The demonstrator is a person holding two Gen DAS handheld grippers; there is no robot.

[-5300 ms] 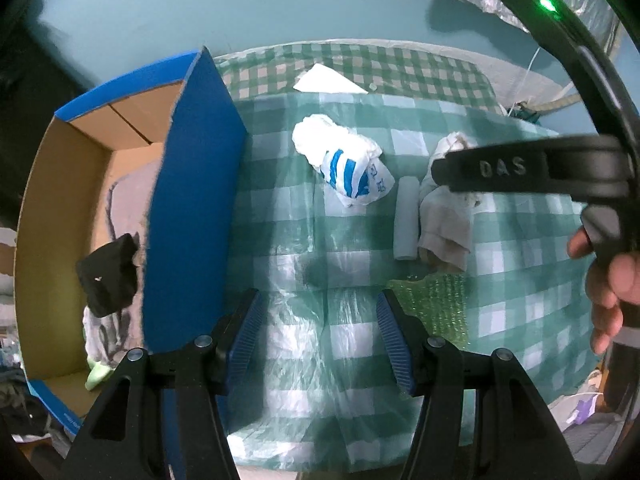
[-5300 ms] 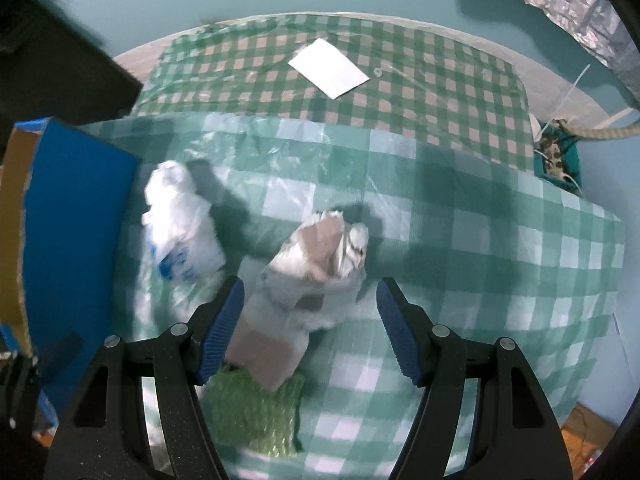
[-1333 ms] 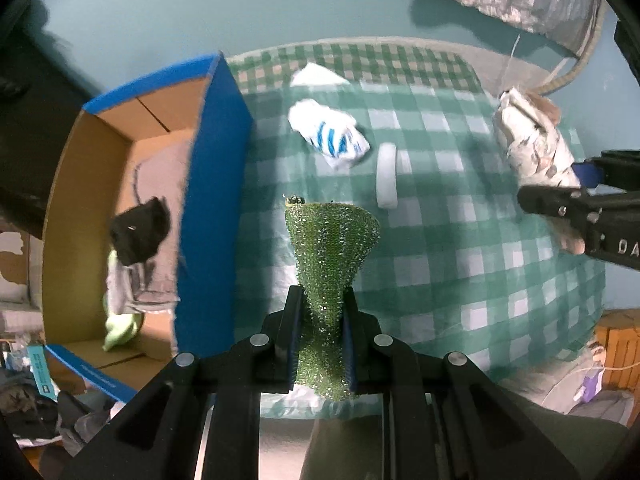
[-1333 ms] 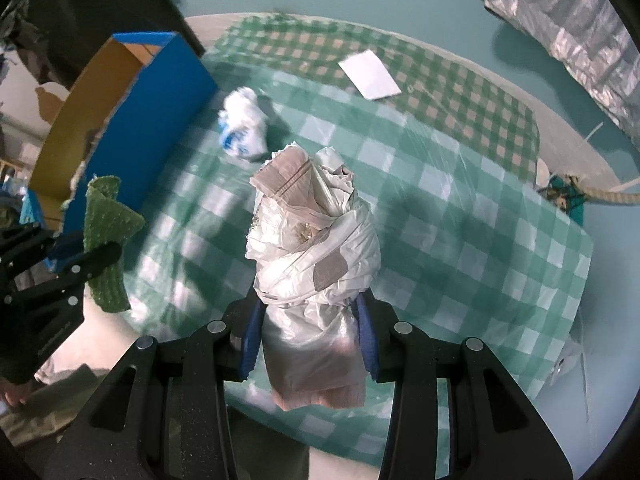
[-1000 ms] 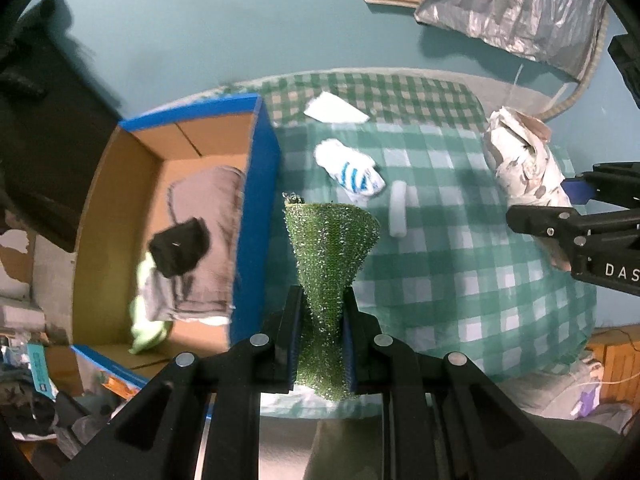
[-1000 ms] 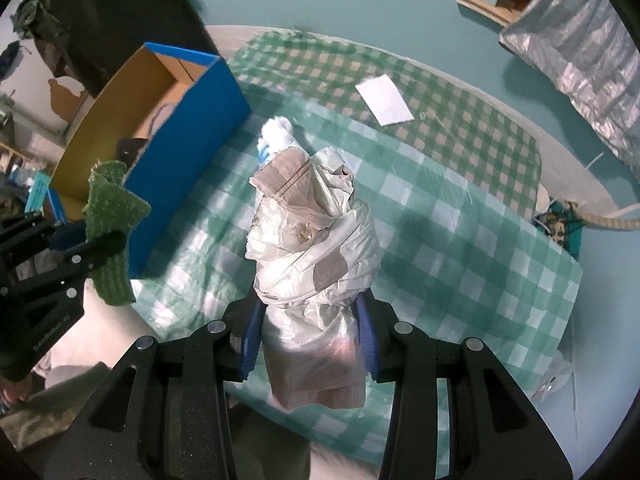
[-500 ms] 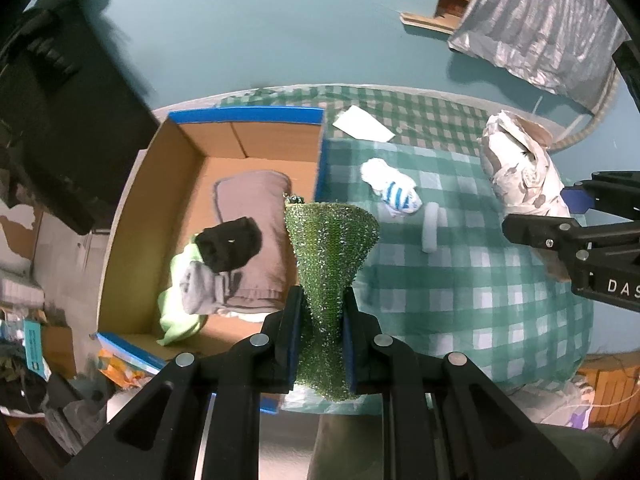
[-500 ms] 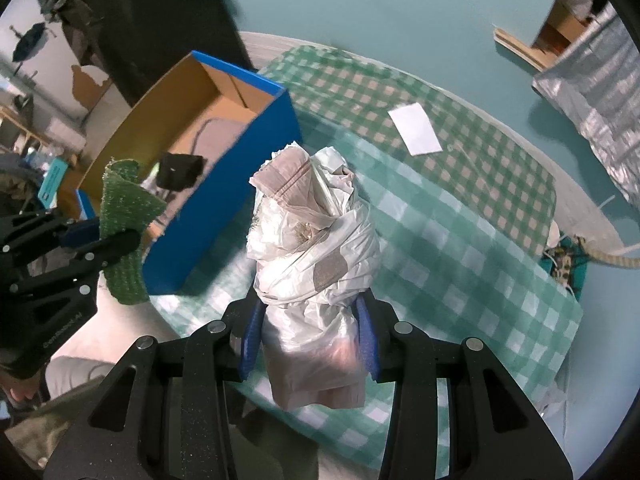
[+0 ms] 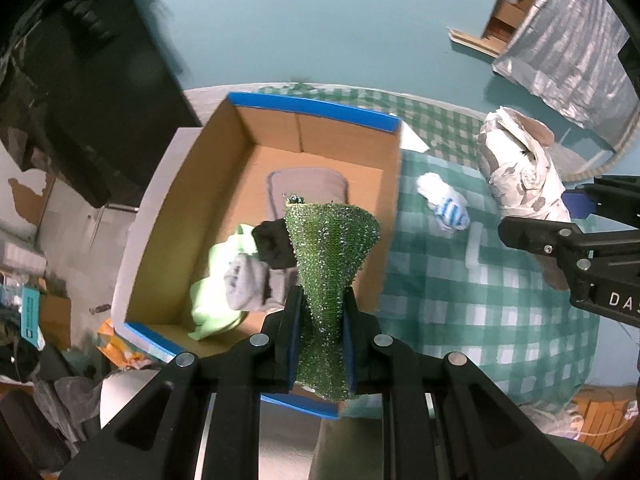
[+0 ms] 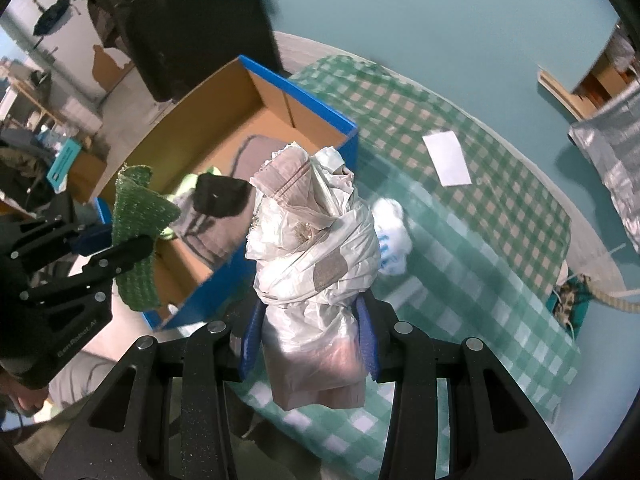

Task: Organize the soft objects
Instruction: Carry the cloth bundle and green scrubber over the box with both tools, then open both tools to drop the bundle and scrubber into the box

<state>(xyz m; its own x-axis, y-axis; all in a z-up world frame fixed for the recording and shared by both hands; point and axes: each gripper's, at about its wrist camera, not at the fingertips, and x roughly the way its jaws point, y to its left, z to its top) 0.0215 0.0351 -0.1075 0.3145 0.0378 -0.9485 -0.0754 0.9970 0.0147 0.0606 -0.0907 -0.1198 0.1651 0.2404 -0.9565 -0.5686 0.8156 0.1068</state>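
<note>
My left gripper (image 9: 320,322) is shut on a green scrubby cloth (image 9: 330,248) and holds it in the air over the near right part of the cardboard box (image 9: 200,168). My right gripper (image 10: 310,334) is shut on a white plastic-wrapped bundle (image 10: 316,248), held high over the table by the box's blue side (image 10: 224,288). The box holds a grey cloth (image 9: 312,184), a black item (image 9: 272,244) and a light green cloth (image 9: 212,304). A white and blue bag (image 9: 444,204) and a white roll (image 9: 474,246) lie on the checked tablecloth (image 9: 460,312).
A white paper (image 10: 448,158) lies on the far part of the tablecloth. A silver foil sheet (image 9: 560,52) leans at the back right. A dark cabinet (image 9: 80,80) stands left of the box. Clutter covers the floor at the left (image 9: 32,312).
Both grippers have swung left with their loads. The green cloth now hangs over the box instead of the table, and the bundle has come nearer to the box.
</note>
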